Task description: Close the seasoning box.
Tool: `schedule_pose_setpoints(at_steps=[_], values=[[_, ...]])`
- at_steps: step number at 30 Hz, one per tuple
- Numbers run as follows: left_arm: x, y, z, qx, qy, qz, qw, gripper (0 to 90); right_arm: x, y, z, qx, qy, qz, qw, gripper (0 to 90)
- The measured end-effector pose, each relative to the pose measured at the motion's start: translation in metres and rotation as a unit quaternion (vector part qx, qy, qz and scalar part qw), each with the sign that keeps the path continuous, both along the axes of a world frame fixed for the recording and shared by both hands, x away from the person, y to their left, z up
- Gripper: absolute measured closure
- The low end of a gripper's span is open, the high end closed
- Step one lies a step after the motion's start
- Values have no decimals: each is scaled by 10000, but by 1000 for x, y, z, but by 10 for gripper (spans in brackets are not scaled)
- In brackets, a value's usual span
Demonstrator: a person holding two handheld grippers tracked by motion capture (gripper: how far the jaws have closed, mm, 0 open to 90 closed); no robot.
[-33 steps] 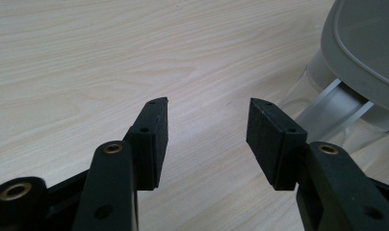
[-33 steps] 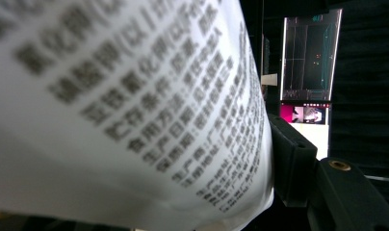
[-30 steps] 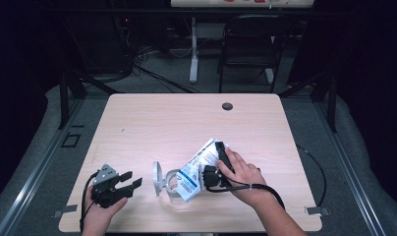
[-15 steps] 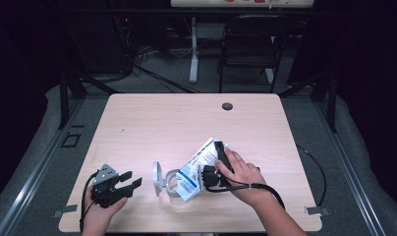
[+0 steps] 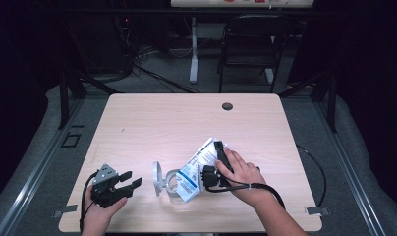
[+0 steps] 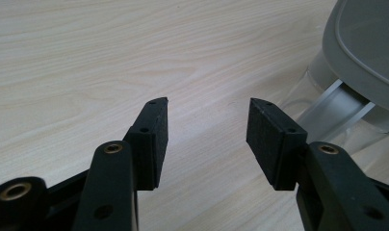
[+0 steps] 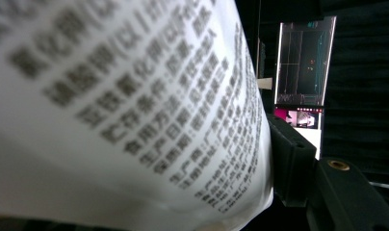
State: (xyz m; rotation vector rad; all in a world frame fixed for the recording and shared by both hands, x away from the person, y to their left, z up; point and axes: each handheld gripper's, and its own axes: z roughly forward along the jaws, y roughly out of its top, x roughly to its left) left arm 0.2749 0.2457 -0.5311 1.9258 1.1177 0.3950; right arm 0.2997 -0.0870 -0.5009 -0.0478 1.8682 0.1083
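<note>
A white and blue printed packet (image 5: 195,166) lies tilted near the table's front edge, and my right gripper (image 5: 217,147) is shut on its upper end. In the right gripper view the packet (image 7: 135,106) hides one jaw; the other finger (image 7: 291,159) presses its edge. The packet's lower end rests over a clear container (image 5: 173,186) with a grey lid (image 5: 157,178). My left gripper (image 5: 132,179) stands open just left of that container, holding nothing. In the left gripper view, the open left gripper (image 6: 207,103) hovers over bare wood, with the grey lid (image 6: 366,43) ahead at the right.
The wooden table (image 5: 186,123) has a round cable hole (image 5: 227,106) near its far edge. A cable (image 5: 317,172) trails off the right side. A dark chair (image 5: 250,49) and a table leg (image 5: 193,49) stand beyond.
</note>
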Motion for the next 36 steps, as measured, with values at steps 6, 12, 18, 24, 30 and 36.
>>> schedule_pose_setpoints(at_steps=[6, 12, 18, 24, 30, 36], values=[[0, 0, 0, 19, 17, -10, 10000, 503, 0, 0, 0, 1, 3, 0, 10000, 460], [0, 0, 0, 13, -1, 14, 10000, 503, -1, 0, 1, -67, -22, -19, 10000, 461], [0, 0, 0, -21, -19, 2, 10000, 503, -1, 1, 1, -99, -20, -55, 9999, 461], [0, 0, -1, -32, -14, 11, 10000, 503, -1, 1, 1, -100, -14, -58, 9999, 462], [0, 0, -1, -33, -7, 8, 10000, 503, -1, 1, 1, -72, -12, -6, 10000, 462], [0, 0, -1, -33, -4, 7, 10000, 503, 0, 1, 1, -86, -30, 40, 10000, 462]])
